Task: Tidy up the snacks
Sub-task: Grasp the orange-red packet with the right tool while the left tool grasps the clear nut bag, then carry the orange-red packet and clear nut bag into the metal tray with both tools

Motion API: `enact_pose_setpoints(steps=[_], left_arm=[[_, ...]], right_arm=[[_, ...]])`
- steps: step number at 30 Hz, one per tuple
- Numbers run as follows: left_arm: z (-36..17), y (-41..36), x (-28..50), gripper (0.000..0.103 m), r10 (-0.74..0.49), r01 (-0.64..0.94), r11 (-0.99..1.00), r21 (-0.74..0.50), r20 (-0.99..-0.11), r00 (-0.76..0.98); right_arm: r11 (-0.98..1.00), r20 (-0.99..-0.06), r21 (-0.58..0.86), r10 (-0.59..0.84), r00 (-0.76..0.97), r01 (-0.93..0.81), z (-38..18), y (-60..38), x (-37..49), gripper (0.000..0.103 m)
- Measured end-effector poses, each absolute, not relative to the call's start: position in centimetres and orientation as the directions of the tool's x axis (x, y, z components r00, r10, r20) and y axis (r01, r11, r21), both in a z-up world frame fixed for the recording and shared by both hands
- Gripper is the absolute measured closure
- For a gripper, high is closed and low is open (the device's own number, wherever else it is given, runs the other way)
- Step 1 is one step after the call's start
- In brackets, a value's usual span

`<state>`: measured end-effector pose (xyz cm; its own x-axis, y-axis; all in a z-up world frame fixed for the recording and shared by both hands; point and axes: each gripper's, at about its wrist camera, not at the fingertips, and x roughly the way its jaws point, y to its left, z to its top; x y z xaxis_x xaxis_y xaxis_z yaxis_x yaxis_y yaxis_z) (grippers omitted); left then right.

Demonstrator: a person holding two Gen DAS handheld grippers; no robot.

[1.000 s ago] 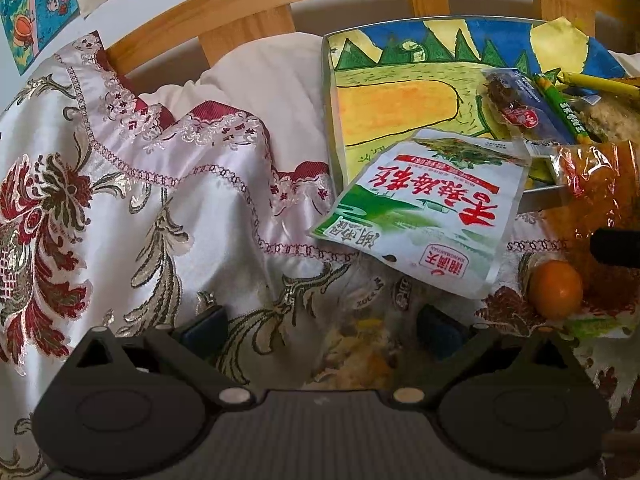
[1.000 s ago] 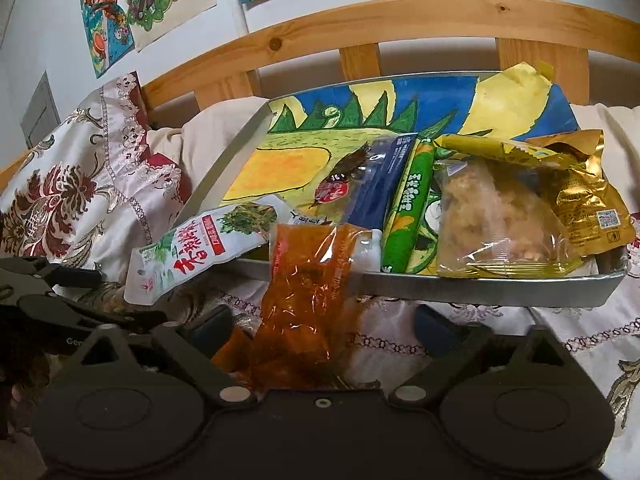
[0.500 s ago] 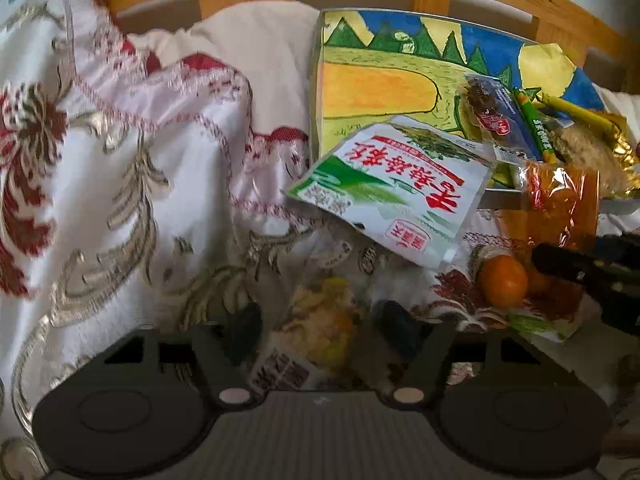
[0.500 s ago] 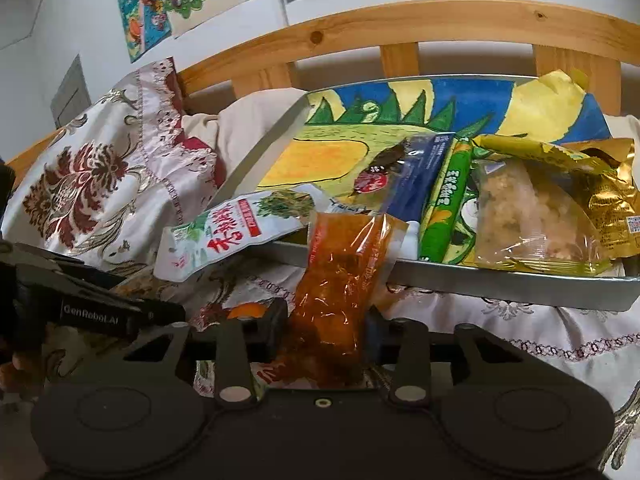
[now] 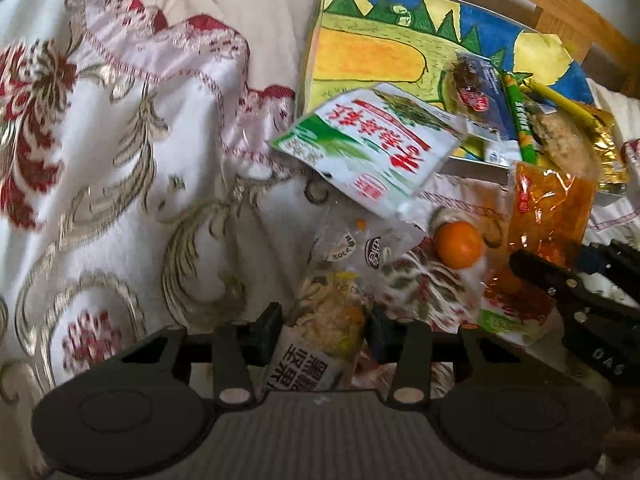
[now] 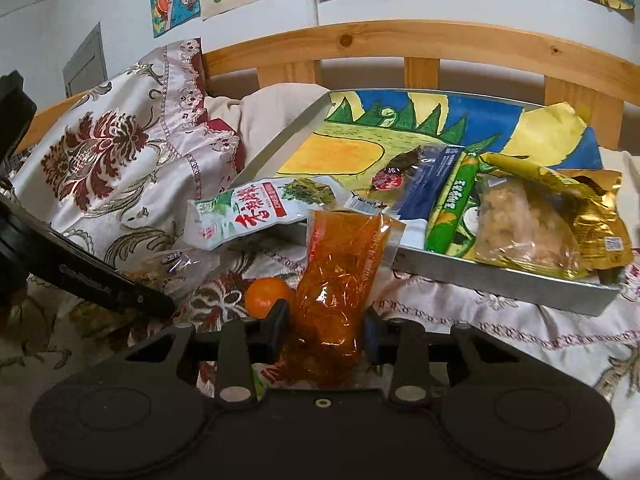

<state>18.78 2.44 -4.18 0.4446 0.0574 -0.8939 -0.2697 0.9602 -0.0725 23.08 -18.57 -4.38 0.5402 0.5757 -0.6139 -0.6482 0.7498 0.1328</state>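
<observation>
Both grippers have closed: left gripper [image 5: 324, 326] pinches the soft clear snack bag [image 5: 332, 312], right gripper [image 6: 322, 330] the limp, crinkly orange packet [image 6: 340, 276] by its lower end.

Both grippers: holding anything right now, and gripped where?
Left gripper is shut on the clear mixed-snack packet, across its near, lower end. Right gripper is shut on the orange packet, across its lower half.

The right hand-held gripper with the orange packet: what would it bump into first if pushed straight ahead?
Probably the metal tray's near wall. The right hand-held gripper is shut on the orange packet, whose top already reaches that rim, so the packet would likely touch first. Depth is uncertain.
</observation>
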Motion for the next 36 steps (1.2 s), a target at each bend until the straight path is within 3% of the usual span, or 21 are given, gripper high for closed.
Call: enact_pose_setpoints(steps=[8,17,26,36], left_arm=[[-2.6,0.8,17.3,0.056,0.032,-0.283,0.953,-0.113,-0.887,0.461],[1.5,-1.2,19.9,0.056,0.037,-0.281,0.950,-0.134,-0.846,0.531],[3.0,-2.6,23.4,0.056,-0.034,-0.297,0.928,-0.225,-0.845,0.534],[3.5,-2.4,30.4,0.056,0.056,-0.361,0.902,-0.236,-0.765,0.641]], right_arm=[[0.765,-0.600,0.136,0.570,0.562,-0.630,-2.9,-19.7,21.6,0.065],[0.798,-0.499,0.164,0.574,0.649,-0.580,-0.4,-21.6,22.6,0.065],[0.838,-0.407,0.181,0.540,0.737,-0.514,0.4,-22.6,27.2,0.065],[0.866,-0.332,0.189,0.501,0.799,-0.464,0.3,-24.2,32.3,0.065]])
